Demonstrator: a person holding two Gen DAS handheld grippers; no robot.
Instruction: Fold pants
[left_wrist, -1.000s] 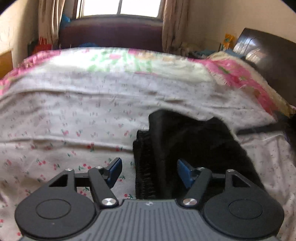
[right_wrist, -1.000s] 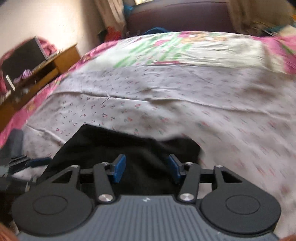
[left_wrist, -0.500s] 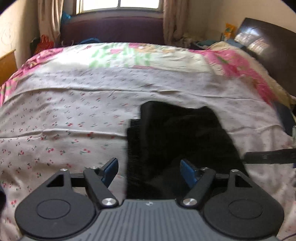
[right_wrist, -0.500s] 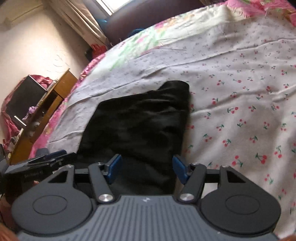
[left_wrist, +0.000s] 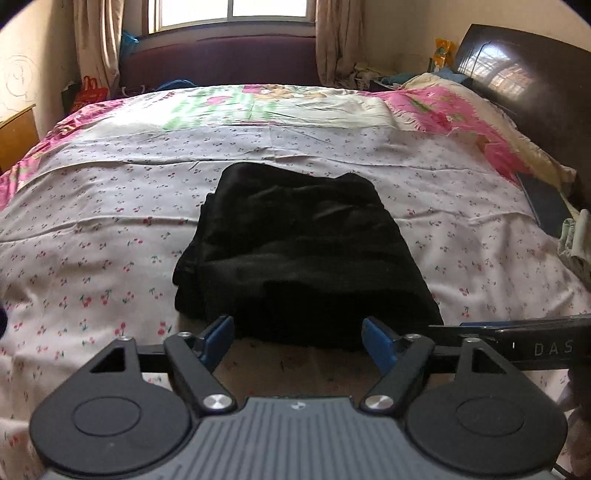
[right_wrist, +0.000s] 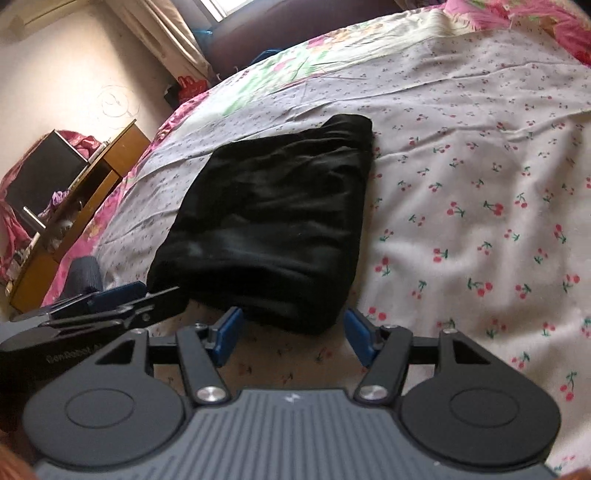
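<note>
Black pants (left_wrist: 299, 254) lie folded into a compact rectangle on the cherry-print bedsheet (left_wrist: 110, 258); they also show in the right wrist view (right_wrist: 273, 221). My left gripper (left_wrist: 301, 343) is open and empty, just short of the pants' near edge. My right gripper (right_wrist: 293, 334) is open and empty, its tips at the near right corner of the bundle. The left gripper (right_wrist: 110, 295) also shows in the right wrist view at the pants' near left corner. The right gripper's body (left_wrist: 517, 339) crosses the lower right of the left wrist view.
A dark headboard (left_wrist: 524, 92) and pink floral pillows (left_wrist: 461, 110) lie at the right of the bed. A wooden shelf unit (right_wrist: 74, 206) with clutter stands off the bed's left side. A window and curtains (left_wrist: 236, 14) are at the far wall.
Both grippers have drawn back toward me from over the pants, which now lie whole in front of the fingertips. Both stay open and empty.
</note>
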